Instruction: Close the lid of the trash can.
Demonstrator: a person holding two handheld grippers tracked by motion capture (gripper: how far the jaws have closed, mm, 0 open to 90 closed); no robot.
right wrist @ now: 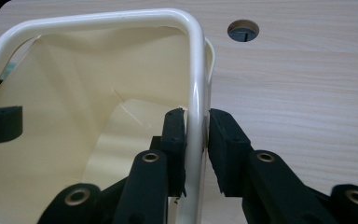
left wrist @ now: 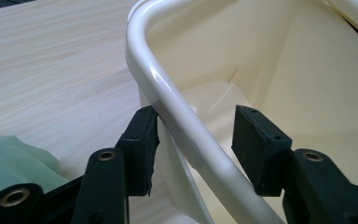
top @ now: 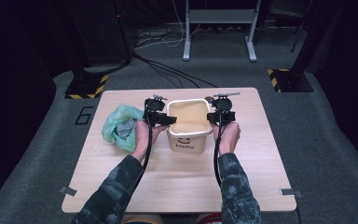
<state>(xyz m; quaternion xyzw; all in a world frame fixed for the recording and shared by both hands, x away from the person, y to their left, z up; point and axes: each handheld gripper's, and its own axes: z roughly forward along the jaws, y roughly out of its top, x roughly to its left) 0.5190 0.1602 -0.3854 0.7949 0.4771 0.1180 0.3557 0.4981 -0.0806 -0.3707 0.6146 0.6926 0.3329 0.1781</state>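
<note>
Right gripper [right wrist: 196,122] pinches the cream bin's [top: 189,139] rim; left gripper [left wrist: 193,130], spread, straddles the opposite rim; lifting now could tip the bin.

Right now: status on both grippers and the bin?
Right gripper clamped on the bin right rim. Left gripper straddles left rim, inner pad off it, not clamped. Green bag lies left of the bin, clear.

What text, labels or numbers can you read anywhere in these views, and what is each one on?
"Hello", under a smiley face: on the front of the cream bin, high view.
"6": marked in black on the grey floor, left of the table, high view.
The two gripper views carry no readable text, and the green bag shows no legible print.
</note>
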